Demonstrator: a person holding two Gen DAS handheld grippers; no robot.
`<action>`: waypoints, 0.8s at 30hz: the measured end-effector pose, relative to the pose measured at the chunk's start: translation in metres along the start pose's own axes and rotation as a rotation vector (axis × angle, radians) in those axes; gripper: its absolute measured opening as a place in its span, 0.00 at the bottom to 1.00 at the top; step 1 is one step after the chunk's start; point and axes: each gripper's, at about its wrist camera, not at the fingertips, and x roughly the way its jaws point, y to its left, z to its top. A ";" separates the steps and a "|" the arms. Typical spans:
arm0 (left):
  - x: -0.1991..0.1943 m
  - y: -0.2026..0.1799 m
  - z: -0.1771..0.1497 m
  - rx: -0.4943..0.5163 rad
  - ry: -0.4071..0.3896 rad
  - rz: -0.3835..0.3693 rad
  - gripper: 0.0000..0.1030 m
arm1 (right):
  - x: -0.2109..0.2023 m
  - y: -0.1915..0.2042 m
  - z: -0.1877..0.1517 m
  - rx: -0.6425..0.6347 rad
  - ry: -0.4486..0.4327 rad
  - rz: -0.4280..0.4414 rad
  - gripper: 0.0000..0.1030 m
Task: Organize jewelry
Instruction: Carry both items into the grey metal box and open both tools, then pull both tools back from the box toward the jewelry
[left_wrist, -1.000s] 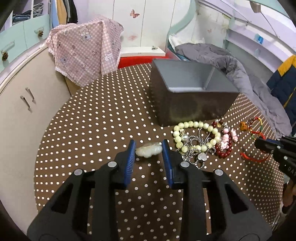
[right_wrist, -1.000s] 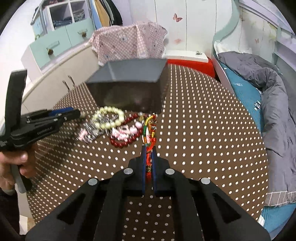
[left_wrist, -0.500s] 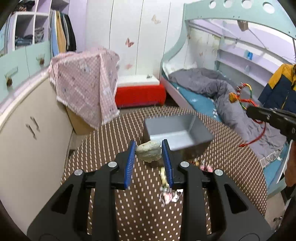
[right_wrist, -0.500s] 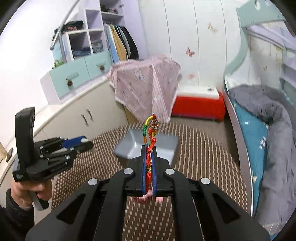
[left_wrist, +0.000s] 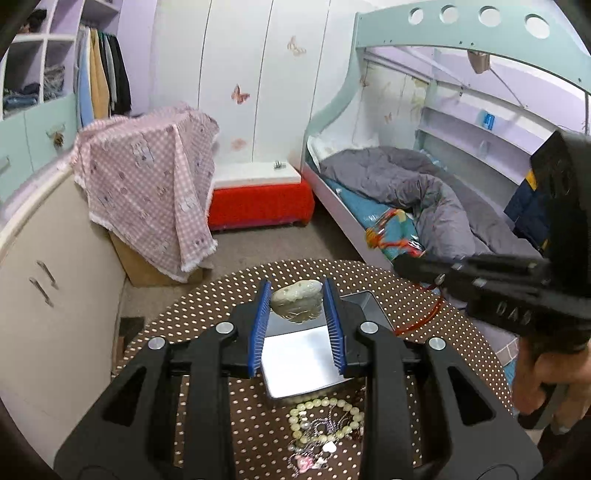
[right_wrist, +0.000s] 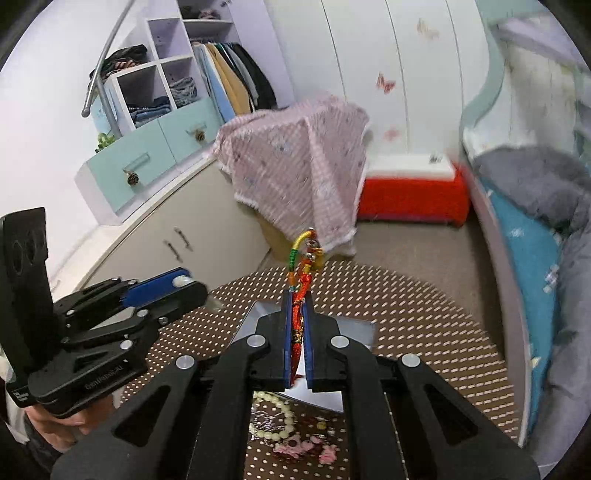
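Dotted round table (left_wrist: 207, 310) — grey box (left_wrist: 299, 354), bead bracelet (left_wrist: 321, 421), pink charms (right_wrist: 306, 448).

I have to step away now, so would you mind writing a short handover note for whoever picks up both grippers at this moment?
Left gripper: shut on the pale jade pendant, held in the air above the grey box.
Right gripper: shut on the red cord bracelet, also held up over the box, its coloured loop sticking out past the fingertips.
Done: both pieces are lifted off the dotted table; neither is in the box yet.
Left: drop both in, then collect the pale bead bracelet, the silver chain and the pink pieces lying on the table in front of the box.
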 end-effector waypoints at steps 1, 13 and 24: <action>0.005 0.002 0.001 -0.013 0.010 -0.005 0.36 | 0.006 -0.004 -0.001 0.010 0.014 -0.010 0.08; -0.029 0.026 0.002 -0.074 -0.080 0.174 0.88 | -0.017 -0.022 -0.006 0.126 -0.085 -0.141 0.92; -0.086 0.029 -0.015 -0.042 -0.176 0.157 0.91 | -0.071 0.027 -0.018 0.098 -0.171 -0.289 0.92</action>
